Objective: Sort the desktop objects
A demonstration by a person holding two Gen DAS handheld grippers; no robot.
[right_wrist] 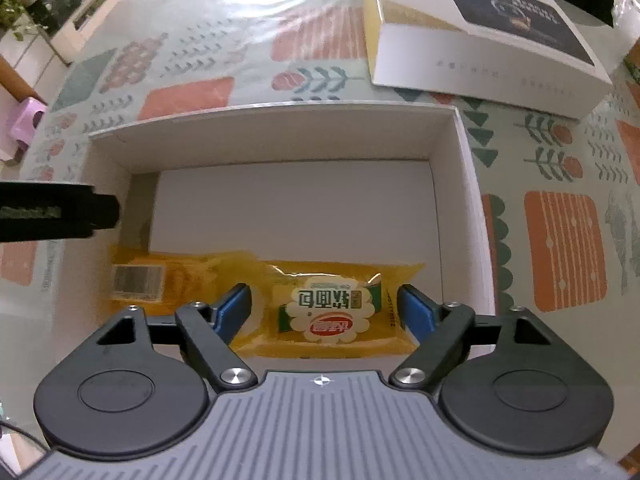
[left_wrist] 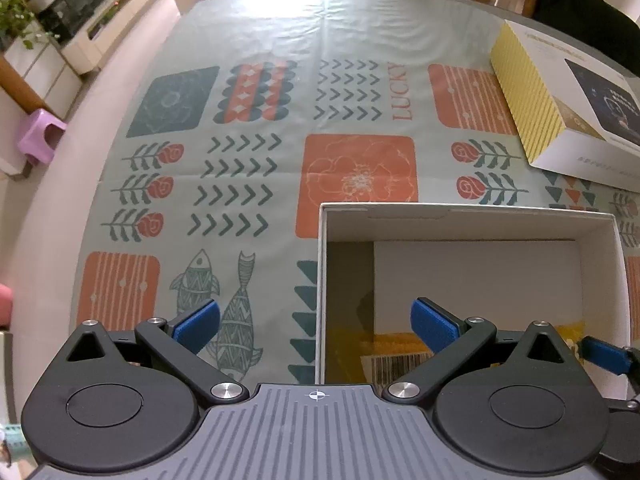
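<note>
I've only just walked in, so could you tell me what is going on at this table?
A person is sorting items into an open white cardboard box on a patterned tablecloth, using handheld tongs. The right tongs are open over a yellow plastic bread packet lying in the box, beside a second yellow packet with a barcode label. The left tongs are open and empty over the box's left wall. A closed white and yellow carton sits further back.

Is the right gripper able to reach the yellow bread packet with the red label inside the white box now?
Probably yes. The right gripper is open above the open-topped white box, the yellow bread packet lies between its fingers, and nothing covers it.
</note>
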